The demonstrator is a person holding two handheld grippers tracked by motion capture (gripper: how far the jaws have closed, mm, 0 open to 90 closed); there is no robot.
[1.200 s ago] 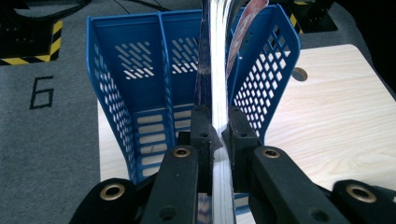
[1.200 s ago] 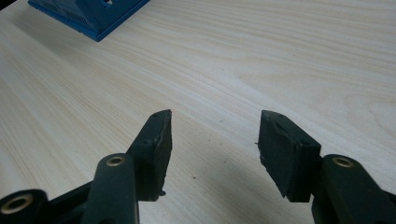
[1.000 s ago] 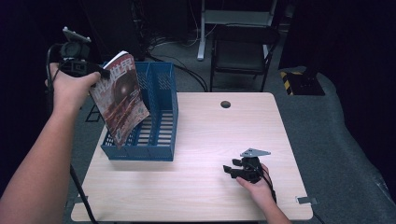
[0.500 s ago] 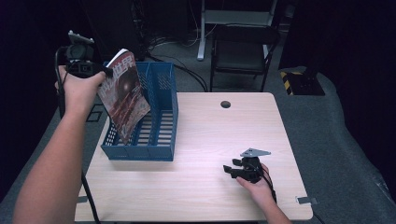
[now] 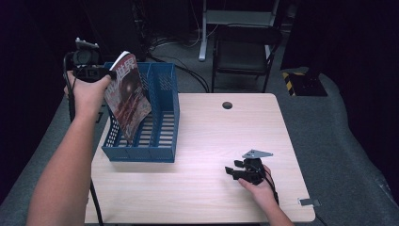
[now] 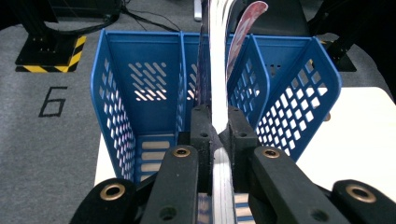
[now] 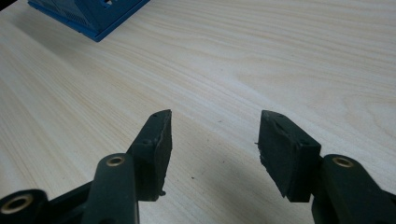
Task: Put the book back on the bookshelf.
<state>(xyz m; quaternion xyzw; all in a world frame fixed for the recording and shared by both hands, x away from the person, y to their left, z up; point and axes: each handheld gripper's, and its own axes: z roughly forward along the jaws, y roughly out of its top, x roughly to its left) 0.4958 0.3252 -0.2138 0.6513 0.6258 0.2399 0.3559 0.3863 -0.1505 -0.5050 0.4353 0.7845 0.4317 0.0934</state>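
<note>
A magazine (image 5: 128, 96) with a dark red cover hangs tilted over the left compartment of a blue file rack (image 5: 165, 117), its lower corner down inside it. My left gripper (image 5: 106, 74) is shut on the magazine's upper left edge. Along its jaws, the white page edges (image 6: 218, 70) run up between the two pads, with the rack's compartments (image 6: 144, 88) behind. My right gripper (image 5: 230, 171) rests low on the table near the front right, held in a hand. Its jaws (image 7: 214, 140) stand open over bare wood with nothing between them.
The light wooden table (image 5: 211, 136) has a round cable hole (image 5: 227, 105) at the back. The rack's corner (image 7: 88, 14) appears far off in the right gripper view. A dark chair (image 5: 244, 52) stands behind the table. Grey floor with a "6" marking (image 6: 53, 100) lies left.
My left hand has carried the magazine down and a little toward the rack, so its lower corner now sits deeper in the left compartment. The right gripper has not moved.
</note>
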